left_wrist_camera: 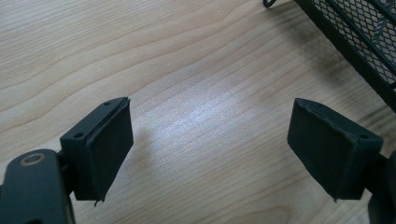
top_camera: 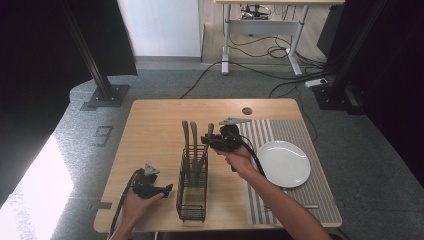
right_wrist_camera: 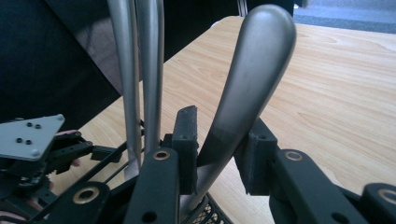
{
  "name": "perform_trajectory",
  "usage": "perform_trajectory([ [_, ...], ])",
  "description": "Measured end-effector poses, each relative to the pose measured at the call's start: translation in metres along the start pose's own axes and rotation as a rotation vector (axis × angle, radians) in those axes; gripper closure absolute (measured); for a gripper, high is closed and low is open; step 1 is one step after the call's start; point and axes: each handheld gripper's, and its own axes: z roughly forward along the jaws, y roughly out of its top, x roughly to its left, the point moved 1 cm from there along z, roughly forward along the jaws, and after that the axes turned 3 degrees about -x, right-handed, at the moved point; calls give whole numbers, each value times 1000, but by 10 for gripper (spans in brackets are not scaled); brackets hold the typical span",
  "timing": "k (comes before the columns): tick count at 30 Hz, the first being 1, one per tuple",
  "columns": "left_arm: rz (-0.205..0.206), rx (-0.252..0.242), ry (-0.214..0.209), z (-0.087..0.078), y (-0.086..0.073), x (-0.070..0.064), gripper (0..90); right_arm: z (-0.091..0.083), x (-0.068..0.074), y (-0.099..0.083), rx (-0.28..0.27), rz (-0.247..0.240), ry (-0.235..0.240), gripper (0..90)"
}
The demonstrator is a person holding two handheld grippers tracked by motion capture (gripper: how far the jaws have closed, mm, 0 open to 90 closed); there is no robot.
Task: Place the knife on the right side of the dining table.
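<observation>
Landmark: black wire caddy [top_camera: 192, 187] at the middle of the worktop [top_camera: 155, 130].

Nearest, left of the caddy's near end: left tool [top_camera: 159, 190], held low over bare wood. Jaws spread wide, nothing between them; mesh corner of the caddy just beyond one pad [left_wrist_camera: 334, 149] in the left gripper view.

At the caddy's far end: three metal utensil handles standing up out of it, two close together and upright, third handle [right_wrist_camera: 252, 84] leaning away from them. Right tool [top_camera: 214, 141] set on that third handle, low on its shaft just above the mesh; jaws closed to the metal on both sides, judging from the right gripper view.

Handling, as judged: handle stiff, smooth, polished, likely slippery in rubber pads; light to moderate weight; not fragile. Narrow shaft below the broad rounded end the better hold, the flare giving a stop against sliding. Working end hidden in the caddy; type not determinable.

Right of the caddy: striped mat [top_camera: 295, 135] carrying a white plate [top_camera: 283, 163], apart from both tools.
</observation>
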Motion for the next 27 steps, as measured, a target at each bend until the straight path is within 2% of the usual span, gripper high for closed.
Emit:
perform_trajectory([
  [6,0,2,1,1,0,0,146,-12,5,4,-38,3,33,762],
  [13,2,2,2,1,0,0,146,-19,13,6,-40,-18,55,797],
  [17,2,2,1,1,0,0,146,-27,16,10,-77,-13,78,824],
  [20,1,1,2,1,0,0,146,-34,19,15,-103,-62,62,825],
  [25,1,0,3,1,0,0,146,-48,22,23,-131,-81,83,827],
  [27,1,1,4,1,0,0,146,-61,24,28,-164,-92,93,828],
])
